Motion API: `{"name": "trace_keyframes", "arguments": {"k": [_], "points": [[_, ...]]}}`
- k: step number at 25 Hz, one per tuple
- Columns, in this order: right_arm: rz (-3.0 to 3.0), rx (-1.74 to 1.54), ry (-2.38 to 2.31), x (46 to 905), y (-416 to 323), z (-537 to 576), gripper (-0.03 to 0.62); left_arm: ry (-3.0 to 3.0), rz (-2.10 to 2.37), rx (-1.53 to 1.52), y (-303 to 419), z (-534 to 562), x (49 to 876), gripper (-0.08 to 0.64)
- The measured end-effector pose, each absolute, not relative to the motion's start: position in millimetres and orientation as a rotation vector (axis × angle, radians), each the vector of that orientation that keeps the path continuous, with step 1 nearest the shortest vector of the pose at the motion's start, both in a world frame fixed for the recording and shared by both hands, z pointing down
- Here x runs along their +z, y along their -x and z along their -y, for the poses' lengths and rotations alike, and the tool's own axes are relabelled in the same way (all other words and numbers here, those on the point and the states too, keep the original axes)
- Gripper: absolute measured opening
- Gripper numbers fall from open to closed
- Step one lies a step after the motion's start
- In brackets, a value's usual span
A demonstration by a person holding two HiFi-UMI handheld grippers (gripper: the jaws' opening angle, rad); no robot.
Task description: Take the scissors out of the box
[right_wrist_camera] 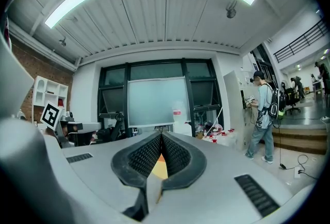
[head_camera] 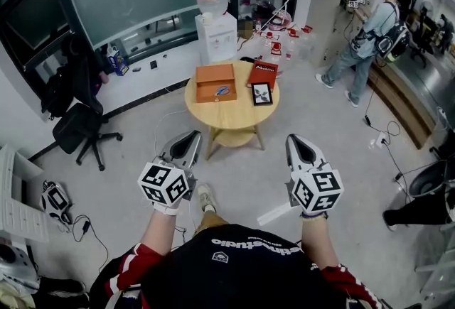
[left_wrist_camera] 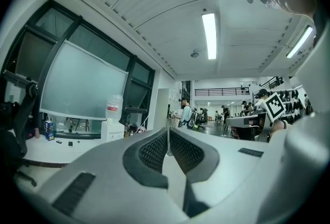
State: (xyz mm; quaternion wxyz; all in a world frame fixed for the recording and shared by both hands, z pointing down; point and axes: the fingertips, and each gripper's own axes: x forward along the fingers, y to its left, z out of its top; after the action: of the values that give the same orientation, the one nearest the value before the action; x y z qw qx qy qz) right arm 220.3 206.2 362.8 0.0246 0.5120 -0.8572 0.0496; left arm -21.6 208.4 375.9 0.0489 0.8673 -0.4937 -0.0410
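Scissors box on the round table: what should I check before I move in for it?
1. Box found: the orange box sits on the round table, top open. Ok.
2. Scissors confirmed: a small blue item lies inside the box, too small to identify. Cannot tell.
3. Left gripper empty: jaws together, nothing between them. Ok.
4. Right gripper empty: jaws together, nothing between them. Ok.
5. Jaws open for a grasp: both are shut. Not ok.
6. Box within reach: both grippers are held well short of the table, with bare floor between. Not ok.
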Motion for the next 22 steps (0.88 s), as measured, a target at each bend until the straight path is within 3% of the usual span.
{"name": "trace_keyframes", "arguments": {"k": [22], "points": [[2.669, 0.196, -1.574, 366.0, -221.4, -201.6, 0.028, -2.639, 1.503, -0.114, 20.1, -202.7, 377.9, 0.028]]}}
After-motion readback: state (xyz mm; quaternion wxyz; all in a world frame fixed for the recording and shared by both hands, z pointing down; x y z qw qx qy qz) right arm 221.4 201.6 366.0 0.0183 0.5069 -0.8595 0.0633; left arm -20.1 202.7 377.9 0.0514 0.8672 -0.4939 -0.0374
